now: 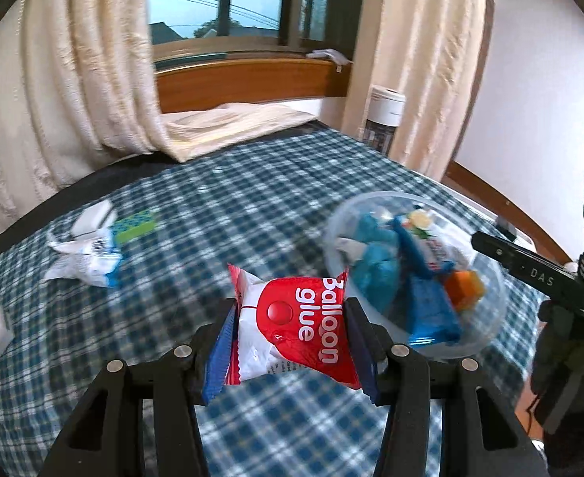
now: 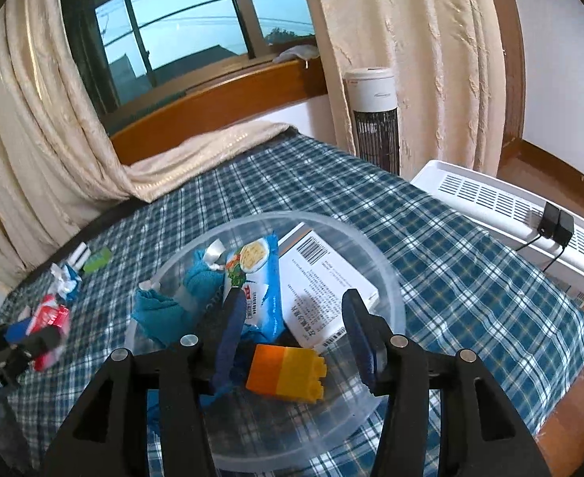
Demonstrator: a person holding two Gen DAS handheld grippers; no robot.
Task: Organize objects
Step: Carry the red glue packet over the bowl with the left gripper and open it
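The balloon glue packet is pinched across its middle in my left claw, lifted above the checked bed, just left of the clear bowl. The packet is soft and bulging, so I judge it could slide out before it clears the rim, or catch the rim and tip the bowl. My right claw hangs over the bowl with its fingers apart and nothing in them, above the orange-yellow brick and noodle packet; if I swing left to right carelessly the two could collide. A crumpled wrapper and green block wait farther left.
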